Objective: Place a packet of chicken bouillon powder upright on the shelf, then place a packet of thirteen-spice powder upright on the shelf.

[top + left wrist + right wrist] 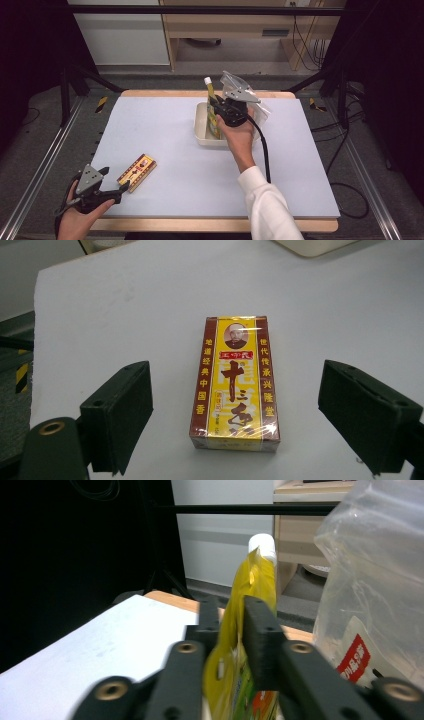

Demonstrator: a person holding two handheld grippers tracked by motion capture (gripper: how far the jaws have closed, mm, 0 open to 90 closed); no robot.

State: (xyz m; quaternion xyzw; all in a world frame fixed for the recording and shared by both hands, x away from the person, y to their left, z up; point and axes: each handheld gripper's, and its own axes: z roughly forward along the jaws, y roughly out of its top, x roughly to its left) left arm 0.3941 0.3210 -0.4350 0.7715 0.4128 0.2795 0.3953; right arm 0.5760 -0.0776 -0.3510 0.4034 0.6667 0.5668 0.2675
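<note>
A yellow spouted pouch [212, 100] with a white cap stands upright in a cream tray [200, 131] at the table's back middle. My right gripper [216, 107] reaches over the tray. In the right gripper view its jaws [231, 615] stand narrowly apart on either side of the pouch [257, 575], open, without squeezing it. A red and yellow box [136, 172] lies flat near the front left. My left gripper [116, 179] sits just behind that box. In the left gripper view its jaws [237, 390] are wide open and the box [235, 385] lies between them, untouched.
A clear plastic bag [260, 112] with a red label sits in the tray to the right of the pouch, close to my right gripper; it is also seen as the bag [370, 580]. A grey mat [165, 145] covers the table top. The black frame bars stand around the table.
</note>
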